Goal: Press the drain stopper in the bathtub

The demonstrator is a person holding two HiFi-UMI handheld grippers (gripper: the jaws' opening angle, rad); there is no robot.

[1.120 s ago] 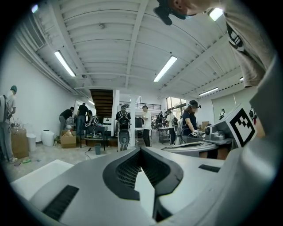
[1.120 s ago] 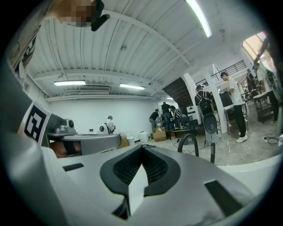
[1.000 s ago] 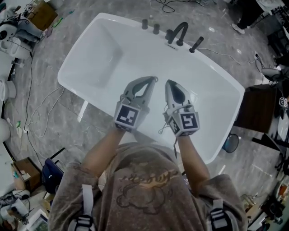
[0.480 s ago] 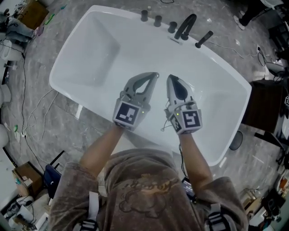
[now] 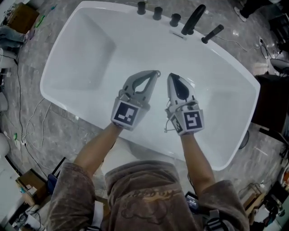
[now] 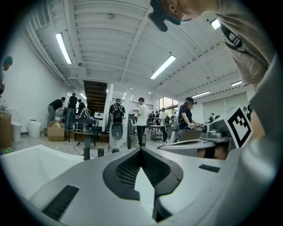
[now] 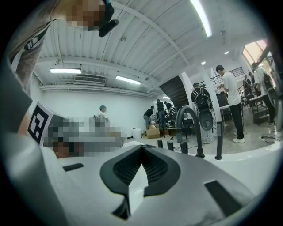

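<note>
A white bathtub (image 5: 86, 49) fills the head view, with a black faucet (image 5: 193, 19) and black knobs (image 5: 157, 12) on its far rim. The drain stopper does not show in any view. My left gripper (image 5: 156, 72) and right gripper (image 5: 171, 76) hover side by side over the middle of the tub, both shut and holding nothing. In the left gripper view the left gripper (image 6: 140, 149) points level across the tub rim (image 6: 26, 163) toward the knobs (image 6: 86, 152). In the right gripper view the right gripper (image 7: 142, 147) faces the faucet (image 7: 194, 126).
Grey stone floor surrounds the tub, with cables (image 5: 25, 122) at the left and a cardboard box (image 5: 20, 16) in the far left corner. A dark cabinet (image 5: 271, 103) stands at the right. Several people (image 6: 141, 119) work in the room beyond the tub.
The head view has shifted, so the tub and faucet sit higher in the frame. Both grippers keep the same side-by-side pose over the tub, still shut.
</note>
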